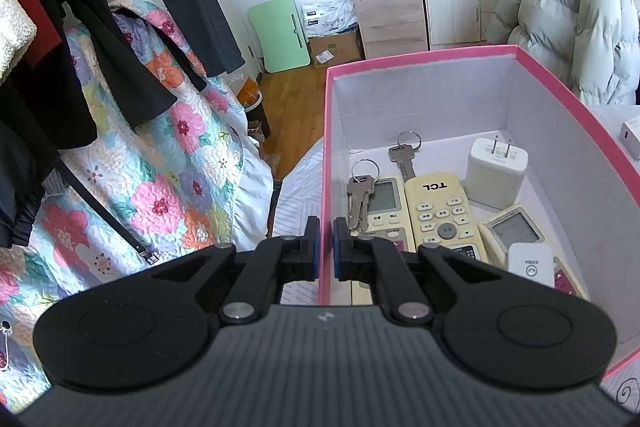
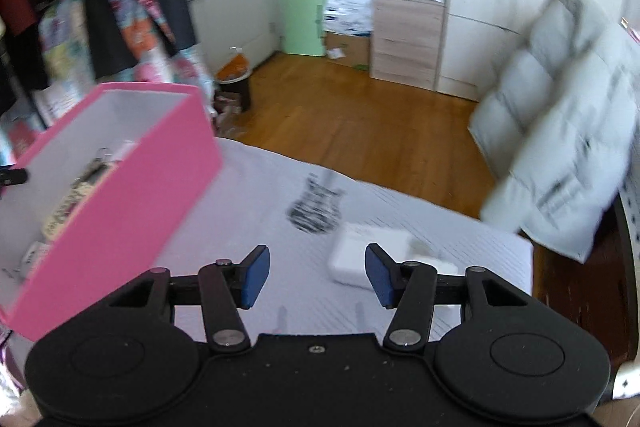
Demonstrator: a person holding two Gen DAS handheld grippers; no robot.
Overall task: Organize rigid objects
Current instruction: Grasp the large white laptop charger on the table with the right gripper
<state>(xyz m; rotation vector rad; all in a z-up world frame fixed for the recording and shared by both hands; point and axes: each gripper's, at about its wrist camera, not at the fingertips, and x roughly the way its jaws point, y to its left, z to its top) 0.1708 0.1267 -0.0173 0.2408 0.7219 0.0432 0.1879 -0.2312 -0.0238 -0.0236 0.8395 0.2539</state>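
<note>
A pink box point(image 1: 420, 61) stands on the bed. It holds two key sets point(image 1: 362, 187), a cream TCL remote point(image 1: 440, 211), other remotes point(image 1: 516, 231) and a white plug adapter point(image 1: 496, 171). My left gripper point(image 1: 326, 247) is shut on the box's left wall, one pad inside and one outside. In the blurred right wrist view the pink box point(image 2: 132, 211) lies to the left. My right gripper point(image 2: 318, 275) hangs open over the sheet with nothing between its pads. A white charger block point(image 2: 356, 259) lies just ahead, by the right finger.
The white sheet point(image 2: 248, 187) bears a guitar print and ends at a wooden floor point(image 2: 360, 131). A grey puffer jacket point(image 2: 560, 155) hangs on the right. A floral quilt point(image 1: 168, 155) and dark hanging clothes point(image 1: 100, 59) are on the left. A small white box point(image 1: 632, 139) sits beyond the pink box.
</note>
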